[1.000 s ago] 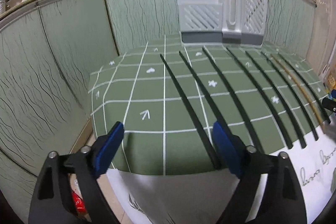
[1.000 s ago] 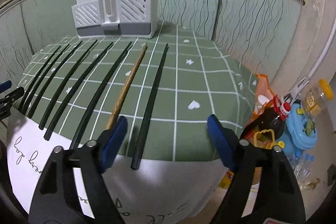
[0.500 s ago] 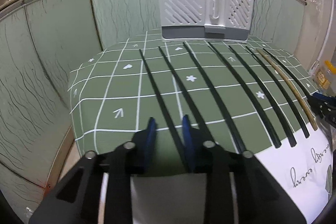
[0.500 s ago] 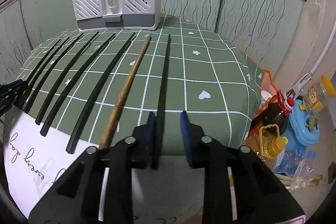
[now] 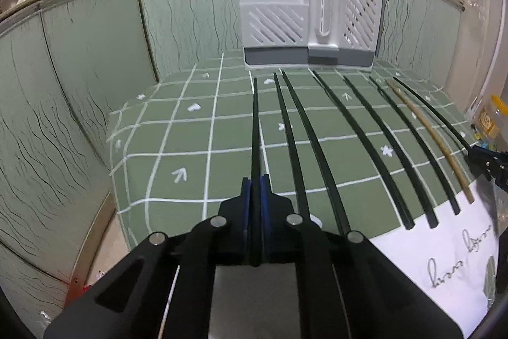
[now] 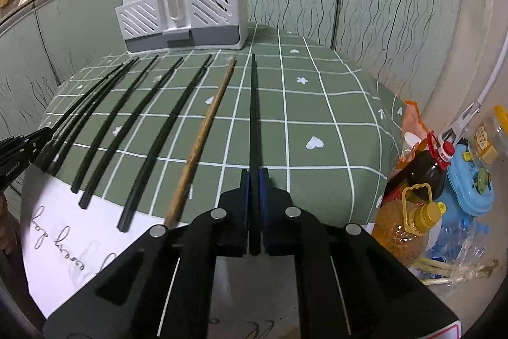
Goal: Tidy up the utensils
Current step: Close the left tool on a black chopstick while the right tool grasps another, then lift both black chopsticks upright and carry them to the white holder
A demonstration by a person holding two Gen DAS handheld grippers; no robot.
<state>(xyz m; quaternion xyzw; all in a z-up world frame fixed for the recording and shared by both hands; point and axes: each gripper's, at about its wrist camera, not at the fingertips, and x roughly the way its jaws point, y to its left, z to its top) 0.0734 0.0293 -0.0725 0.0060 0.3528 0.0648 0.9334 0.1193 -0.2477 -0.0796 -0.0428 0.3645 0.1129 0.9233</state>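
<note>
The left gripper (image 5: 255, 180) has its blue pads pressed onto the near end of the leftmost black chopstick (image 5: 255, 129), the first in a row lying on a green checked tablecloth (image 5: 190, 161). Further right lie more black chopsticks (image 5: 374, 148), then one wooden chopstick (image 6: 206, 129). At the row's right end the right gripper (image 6: 254, 175) pinches the outermost black chopstick (image 6: 253, 104) the same way. The white slatted utensil holder (image 6: 190, 2) stands at the table's far edge, with two sticks already in it. A white sheet (image 5: 428, 253) at the near edge bears looping handwriting, unreadable. Right of the table stand oil bottles (image 6: 412, 212); their labels are illegible.
</note>
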